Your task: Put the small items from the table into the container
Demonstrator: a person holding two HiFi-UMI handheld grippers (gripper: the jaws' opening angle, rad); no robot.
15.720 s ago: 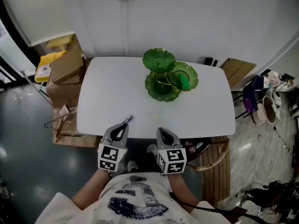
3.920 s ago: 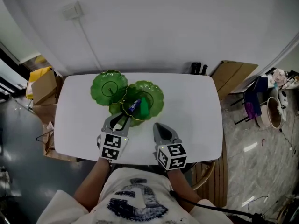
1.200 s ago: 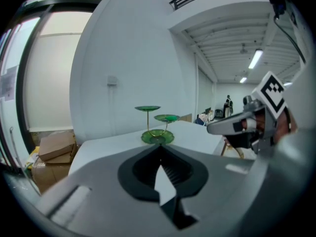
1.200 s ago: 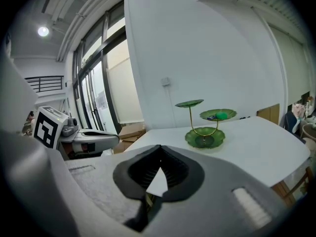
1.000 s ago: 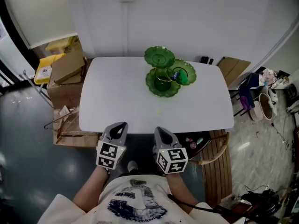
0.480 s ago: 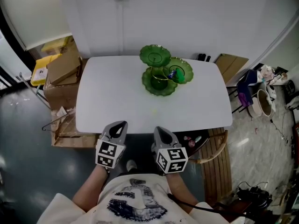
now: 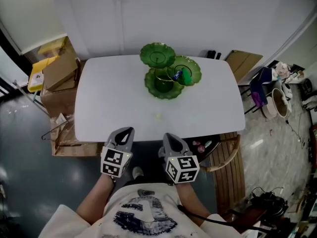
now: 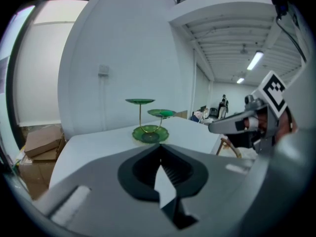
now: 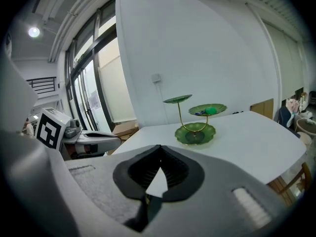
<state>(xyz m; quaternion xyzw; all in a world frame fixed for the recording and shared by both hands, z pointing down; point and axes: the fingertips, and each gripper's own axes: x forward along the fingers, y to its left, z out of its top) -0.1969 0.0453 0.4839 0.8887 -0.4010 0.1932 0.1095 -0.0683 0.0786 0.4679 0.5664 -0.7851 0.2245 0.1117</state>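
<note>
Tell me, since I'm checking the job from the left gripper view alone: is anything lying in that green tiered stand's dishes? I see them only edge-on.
Observer: Yes. The head view shows the middle dish holding a green item and a small blue item.
Operator: Is the right gripper carrying anything? I only see its side.
Observer: No. In its own view the right gripper has its fingers together, with nothing between them.
</note>
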